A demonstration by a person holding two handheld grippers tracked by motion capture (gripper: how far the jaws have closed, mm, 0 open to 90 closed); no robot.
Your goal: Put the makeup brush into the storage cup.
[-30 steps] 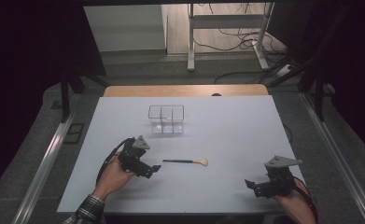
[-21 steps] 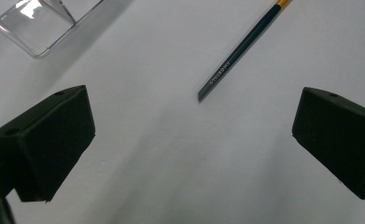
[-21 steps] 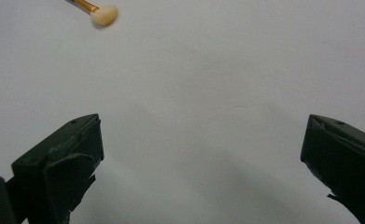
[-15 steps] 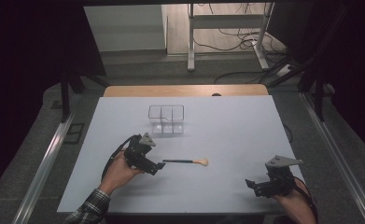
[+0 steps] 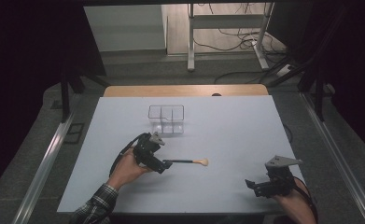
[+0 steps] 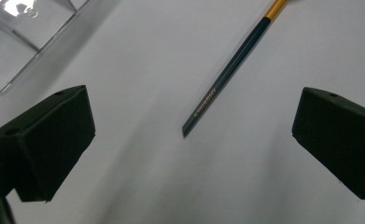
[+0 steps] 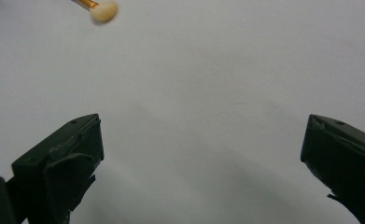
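One clear organizer [image 5: 166, 119] (seemingly empty) beside brush [image 5: 186, 162].

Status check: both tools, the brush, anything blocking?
Left tool open, jaws straddling the brush handle tip, no contact yet. Right tool open, idle over bare table. Clear organizer beyond the brush; nothing in the way.

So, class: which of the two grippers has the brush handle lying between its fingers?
The left gripper: the brush points its dark handle end into the gap between its open fingers. The right gripper sits apart, with bare table between its fingers.
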